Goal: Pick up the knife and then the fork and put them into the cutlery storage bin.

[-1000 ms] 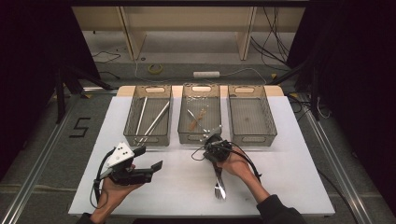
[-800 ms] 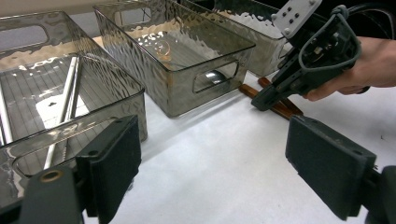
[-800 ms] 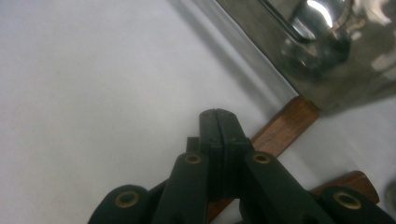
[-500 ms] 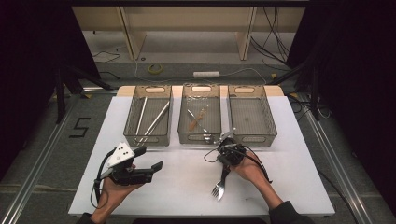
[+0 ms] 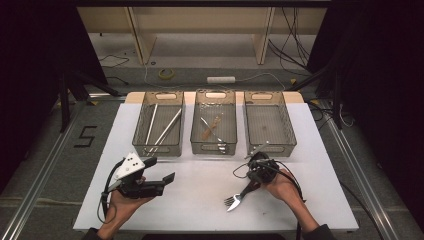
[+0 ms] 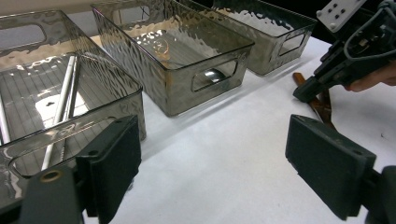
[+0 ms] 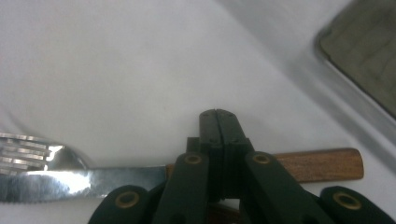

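The left gripper [image 5: 160, 170] is sitting in the person's hand at the lower left of the high view. Its jaws are standing wide apart with nothing between them. It is waiting over the white desk [image 5: 200, 215].

The right gripper [image 5: 248, 186] is sitting in the other hand at the lower right. Its jaws are squeezing tight on a wooden handle [image 7: 322, 164]. A fork [image 5: 231, 202] is sticking out from them, low over the desk at the lower middle of the frame. In the right gripper view a knife blade [image 7: 93, 182] is lying along the fork's prongs, at the lower left. I cannot tell if the jaws are holding both or just one.

Farther back, three see-through bins are standing in a row. The left bin [image 5: 145, 117] is holding long metal sticks [image 5: 165, 131]. The middle bin [image 5: 194, 125] is holding a small wooden piece [image 5: 212, 127] and something shiny. The right bin [image 5: 289, 125] is looking bare inside.

So the sorting job is looking nearly done. Two bins are already holding things, and no other loose pieces are lying on the desk. What is left, I think, is carrying the fork up to a bin, most likely the bare right one just above it, and letting go.

For writing, a big dark "5" [image 5: 86, 136] is showing on the floor at the left of the high view. No brand names or labels are showing on the bins or grippers.
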`<state>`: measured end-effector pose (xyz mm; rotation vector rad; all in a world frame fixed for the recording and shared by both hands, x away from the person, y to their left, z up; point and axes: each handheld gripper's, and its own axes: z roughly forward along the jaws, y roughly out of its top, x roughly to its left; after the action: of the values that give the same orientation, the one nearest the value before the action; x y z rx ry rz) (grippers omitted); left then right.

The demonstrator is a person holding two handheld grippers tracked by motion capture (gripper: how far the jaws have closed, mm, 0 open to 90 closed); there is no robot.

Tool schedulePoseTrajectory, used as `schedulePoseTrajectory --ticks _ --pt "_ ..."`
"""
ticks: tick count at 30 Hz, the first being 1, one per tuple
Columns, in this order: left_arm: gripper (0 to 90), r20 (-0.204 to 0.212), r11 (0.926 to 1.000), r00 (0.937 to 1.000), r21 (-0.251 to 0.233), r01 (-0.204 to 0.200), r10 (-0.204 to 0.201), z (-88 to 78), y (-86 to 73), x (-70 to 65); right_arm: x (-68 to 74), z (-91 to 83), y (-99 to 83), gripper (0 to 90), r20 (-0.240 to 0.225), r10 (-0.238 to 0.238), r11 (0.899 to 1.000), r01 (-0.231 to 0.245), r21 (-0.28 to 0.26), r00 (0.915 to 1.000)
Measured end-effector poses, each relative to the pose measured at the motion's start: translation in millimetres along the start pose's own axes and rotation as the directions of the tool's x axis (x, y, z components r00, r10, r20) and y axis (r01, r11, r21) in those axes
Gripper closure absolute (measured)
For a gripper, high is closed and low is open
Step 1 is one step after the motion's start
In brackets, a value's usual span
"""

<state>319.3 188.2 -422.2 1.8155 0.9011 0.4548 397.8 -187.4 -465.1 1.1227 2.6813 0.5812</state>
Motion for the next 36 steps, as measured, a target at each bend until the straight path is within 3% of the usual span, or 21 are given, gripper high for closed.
schedulePoseTrajectory --ticks 9,24,29,32,34,36 --pt "17.7 -0.002 1.0 1.0 0.0 -0.001 0.001 0.5 0.0 -0.6 -2.1 -9.9 -18.1 90.0 -0.017 0.02 1.0 -0.02 0.022 0.9997" --pt "17.7 -0.002 1.0 1.0 0.0 -0.004 0.004 0.4 0.1 -1.1 0.6 -18.7 -32.6 90.0 -0.029 0.005 0.999 -0.003 0.053 0.9996" --pt "17.7 -0.002 1.0 1.0 -0.001 -0.004 0.004 0.6 0.1 -1.1 -3.5 -30.4 -31.0 90.0 -0.005 -0.063 0.998 0.063 0.011 0.998" --pt "17.7 0.0 1.0 1.0 0.005 -0.006 0.006 1.2 -0.1 -1.0 -7.4 -44.4 -28.6 70.4 -0.038 -0.135 0.991 0.135 0.004 0.9901" --pt "17.7 0.0 1.0 1.0 0.005 -0.006 0.006 1.4 0.1 -1.4 -9.1 -50.7 -27.9 64.7 -0.015 -0.184 0.983 0.184 -0.007 0.9829" --pt "17.7 0.0 1.0 1.0 0.005 -0.007 0.007 1.6 0.1 -1.6 -10.3 -54.9 -27.9 56.4 -0.022 -0.224 0.975 0.224 0.005 0.9743"
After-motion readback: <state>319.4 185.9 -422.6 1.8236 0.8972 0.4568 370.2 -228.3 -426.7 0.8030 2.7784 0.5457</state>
